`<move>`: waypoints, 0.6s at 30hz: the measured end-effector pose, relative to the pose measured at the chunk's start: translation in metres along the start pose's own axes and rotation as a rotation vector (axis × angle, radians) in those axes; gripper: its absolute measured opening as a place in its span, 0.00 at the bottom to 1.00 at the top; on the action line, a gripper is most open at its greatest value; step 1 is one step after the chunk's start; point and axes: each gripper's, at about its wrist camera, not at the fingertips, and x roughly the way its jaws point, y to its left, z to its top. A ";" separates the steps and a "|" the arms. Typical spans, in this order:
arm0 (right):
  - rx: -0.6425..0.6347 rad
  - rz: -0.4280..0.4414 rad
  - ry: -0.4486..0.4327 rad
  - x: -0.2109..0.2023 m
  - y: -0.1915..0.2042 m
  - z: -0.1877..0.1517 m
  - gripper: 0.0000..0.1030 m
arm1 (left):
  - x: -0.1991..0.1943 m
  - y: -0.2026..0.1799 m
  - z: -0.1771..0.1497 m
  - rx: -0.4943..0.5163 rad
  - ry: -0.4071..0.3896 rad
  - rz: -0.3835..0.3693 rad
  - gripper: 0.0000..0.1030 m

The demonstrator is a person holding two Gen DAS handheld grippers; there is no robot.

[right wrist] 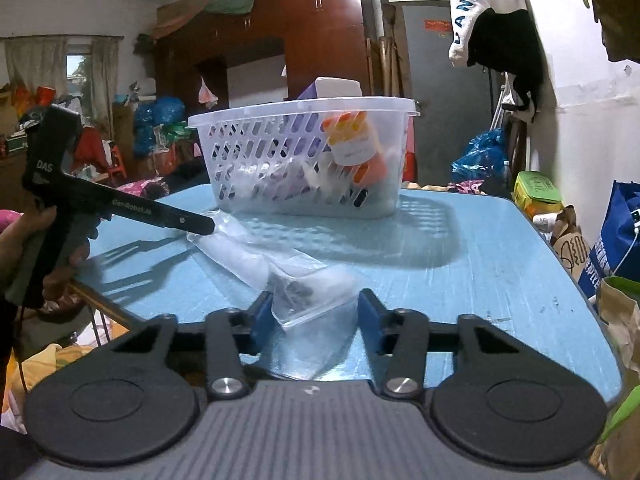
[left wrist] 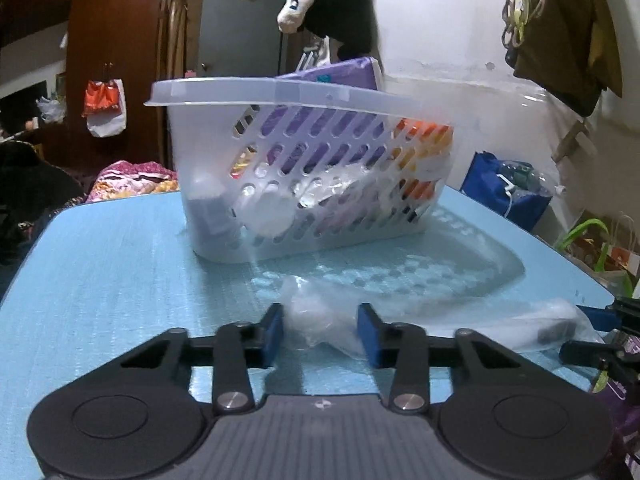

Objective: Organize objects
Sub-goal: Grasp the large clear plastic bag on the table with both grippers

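Note:
A clear plastic bag point(left wrist: 320, 322) with a small dark item inside lies across the blue table point(left wrist: 120, 280); it also shows in the right wrist view point(right wrist: 296, 284). My left gripper point(left wrist: 322, 334) is open, its blue pads on either side of one end of the bag. My right gripper point(right wrist: 314, 318) is open around the other end, where the dark item sits. A white perforated basket point(left wrist: 304, 168), also in the right wrist view point(right wrist: 304, 160), stands behind the bag, holding purple, orange and white packages. The left gripper also shows in the right wrist view point(right wrist: 200, 226).
The table edge runs close on the right point(right wrist: 580, 280). Bags and boxes crowd the floor beside it point(right wrist: 624, 240). Clothes hang on the white wall behind the basket point(left wrist: 332, 8). A wardrobe and clutter fill the room's far side point(right wrist: 280, 40).

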 end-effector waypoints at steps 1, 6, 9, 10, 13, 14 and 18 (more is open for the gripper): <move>0.001 0.000 -0.001 0.000 0.000 0.000 0.38 | 0.000 0.001 0.000 -0.006 -0.005 -0.007 0.36; -0.006 0.016 -0.001 0.001 -0.001 0.001 0.24 | -0.006 0.003 -0.002 -0.010 -0.048 -0.007 0.21; 0.000 0.028 -0.001 0.001 -0.002 0.001 0.16 | -0.010 0.004 -0.003 -0.017 -0.071 -0.013 0.16; -0.002 0.026 0.000 0.001 -0.001 0.001 0.16 | -0.012 0.004 -0.004 -0.017 -0.085 -0.013 0.15; -0.001 0.026 -0.001 0.001 -0.001 0.001 0.15 | -0.016 0.003 -0.006 -0.014 -0.113 -0.015 0.11; -0.002 0.026 -0.002 0.001 -0.001 0.001 0.15 | -0.017 0.003 -0.006 -0.014 -0.120 -0.016 0.10; -0.004 0.023 -0.012 -0.001 -0.002 0.004 0.13 | -0.022 0.003 -0.007 -0.014 -0.147 -0.024 0.08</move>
